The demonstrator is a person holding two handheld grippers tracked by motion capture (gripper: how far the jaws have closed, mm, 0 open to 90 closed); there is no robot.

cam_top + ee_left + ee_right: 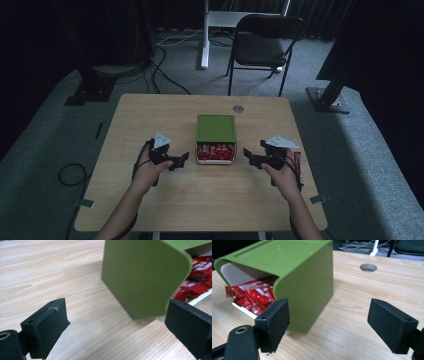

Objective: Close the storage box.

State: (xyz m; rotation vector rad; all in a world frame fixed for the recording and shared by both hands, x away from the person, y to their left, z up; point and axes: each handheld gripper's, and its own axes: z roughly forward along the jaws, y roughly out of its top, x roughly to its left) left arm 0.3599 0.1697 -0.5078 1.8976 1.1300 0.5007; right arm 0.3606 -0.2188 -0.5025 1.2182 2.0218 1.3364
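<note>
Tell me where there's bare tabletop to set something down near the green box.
Bare wood lies behind the green box toward the round hole, along the table at its far left, and across the near edge between the forearms. It is crowded beside the box, where the left gripper and right gripper flank the red packets.

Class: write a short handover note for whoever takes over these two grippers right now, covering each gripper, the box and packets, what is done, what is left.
Left gripper: open, holds nothing, beside the green box on its left.
Right gripper: open, holds nothing, on the box's right.
Box: mid-table, its white drawer open toward the person, with red packets lying inside.
Done: nothing is gripped; both grippers flank the box.
Left: probably handling the drawer or packets, then steadying the box; which comes first cannot be told.
</note>
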